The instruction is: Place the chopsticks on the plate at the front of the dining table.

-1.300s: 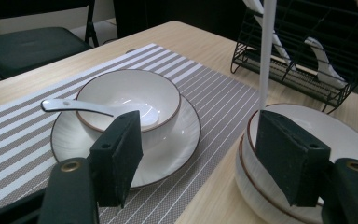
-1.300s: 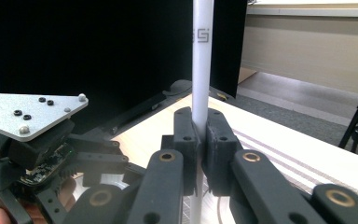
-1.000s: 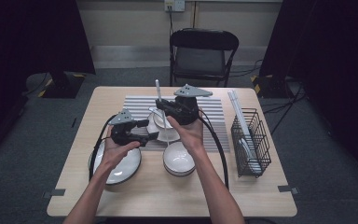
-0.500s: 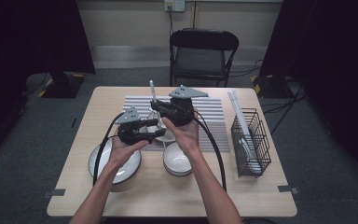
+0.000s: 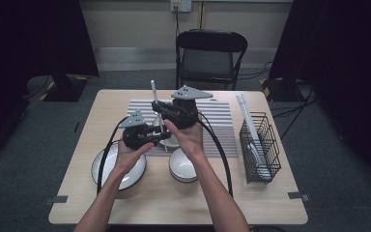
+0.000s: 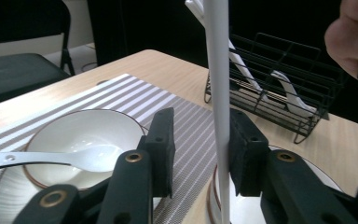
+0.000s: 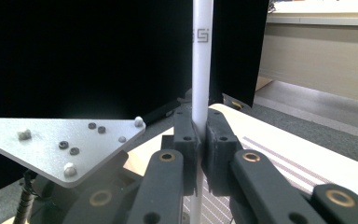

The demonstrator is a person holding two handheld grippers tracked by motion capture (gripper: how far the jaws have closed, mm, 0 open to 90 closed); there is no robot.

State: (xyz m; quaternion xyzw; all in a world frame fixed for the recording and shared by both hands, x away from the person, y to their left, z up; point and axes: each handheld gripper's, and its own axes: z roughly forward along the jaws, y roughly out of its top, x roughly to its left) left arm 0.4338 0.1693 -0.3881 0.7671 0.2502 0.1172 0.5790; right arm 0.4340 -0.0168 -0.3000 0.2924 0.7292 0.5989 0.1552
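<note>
While upright in the right gripper [image 7: 198, 140], the chopstick [image 7: 201, 60] passes between left gripper [image 6: 196, 149] jaws.

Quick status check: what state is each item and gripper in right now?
White stick: upright, off the table, clamped in the right gripper.
Right gripper: shut on the white stick.
Left gripper: jaws just closing around the stick, gap left on one side.
Spoon: lying in the bowl.
Wire basket: upright, holding white utensils.
Chair: unoccupied.
</note>
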